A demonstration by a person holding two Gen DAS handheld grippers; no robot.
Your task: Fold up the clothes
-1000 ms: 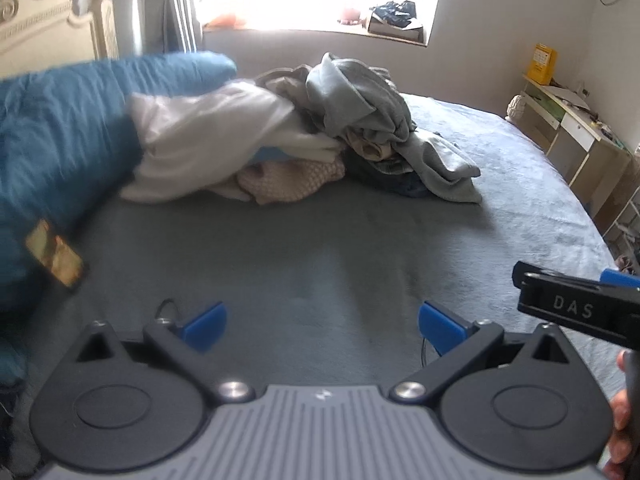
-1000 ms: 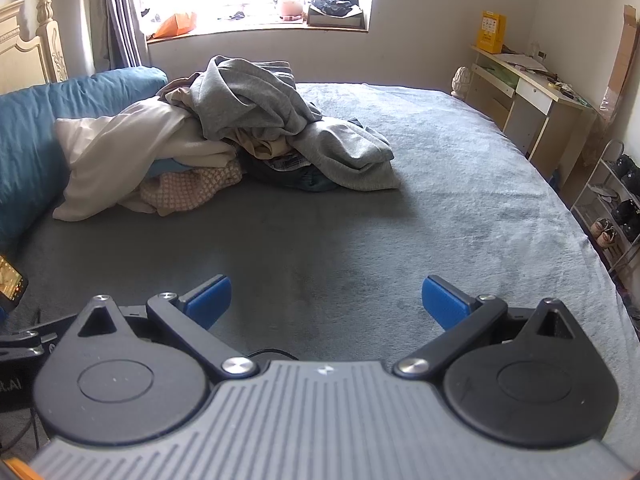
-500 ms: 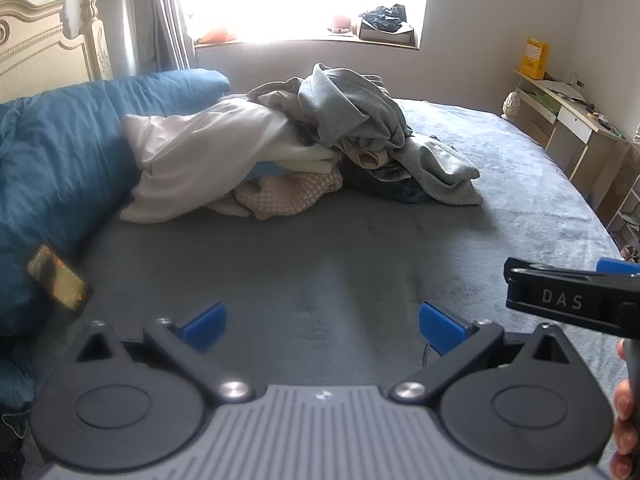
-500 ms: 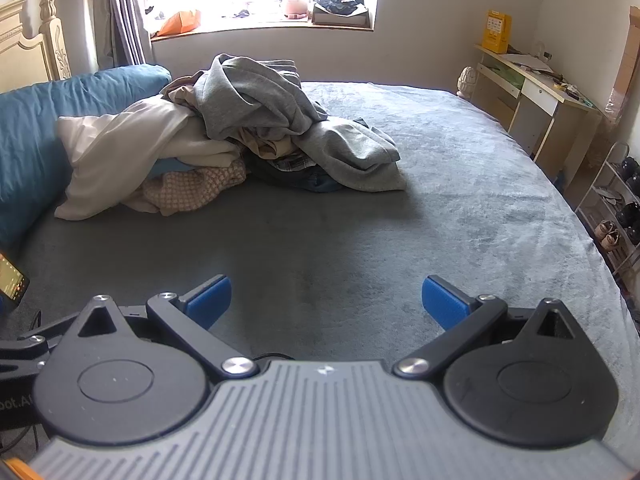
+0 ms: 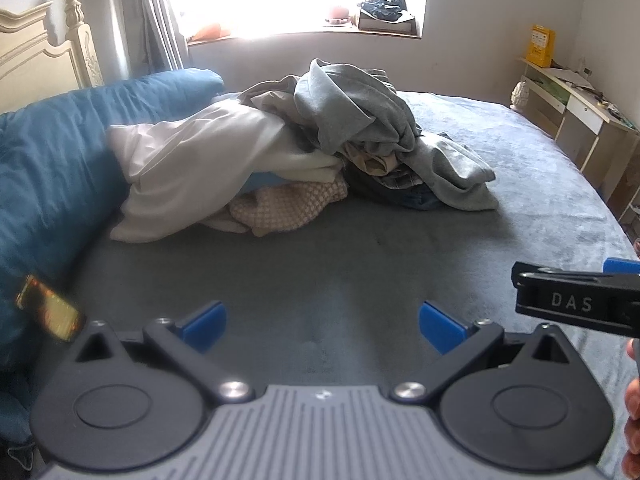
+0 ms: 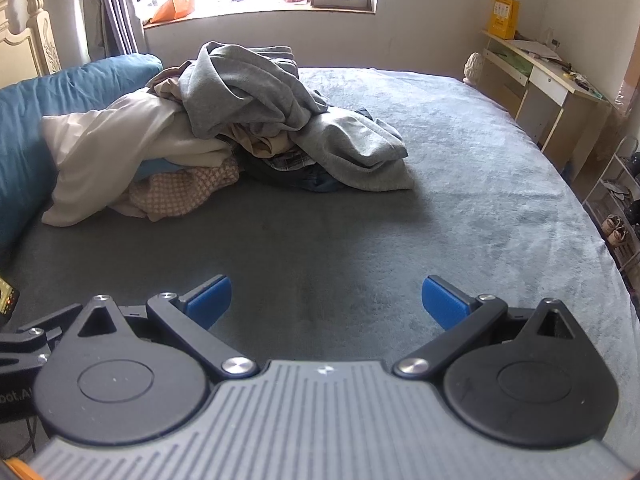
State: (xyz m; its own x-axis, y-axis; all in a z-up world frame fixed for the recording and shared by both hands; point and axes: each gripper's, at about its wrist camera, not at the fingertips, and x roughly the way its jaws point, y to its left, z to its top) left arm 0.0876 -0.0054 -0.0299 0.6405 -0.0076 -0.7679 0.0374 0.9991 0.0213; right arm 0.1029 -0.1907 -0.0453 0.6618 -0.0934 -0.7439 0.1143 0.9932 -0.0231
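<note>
Jaws of the left gripper are held wide apart, with nothing between the blue fingertips; bare grey bedspread is seen in the gap. Jaws of the right gripper are likewise spread fully, and nothing is clamped. Both grippers are held above the near part of the bed, well apart from the laundry. In the left wrist view, part of the right gripper's black body, marked "DAS", is seen at the right edge, with fingers of the person's hand below it.

The pile of clothes is located on the far left part of the bedspread. A grey sweatshirt is draped on top, with one part trailing down to the right. A white garment is spread on the left side, resting against a blue duvet. A pink checked garment is tucked under the front of the pile, and dark fabric is visible beneath the grey one.

A desk is placed along the right wall, and a windowsill holding assorted items is seen behind the bed.
</note>
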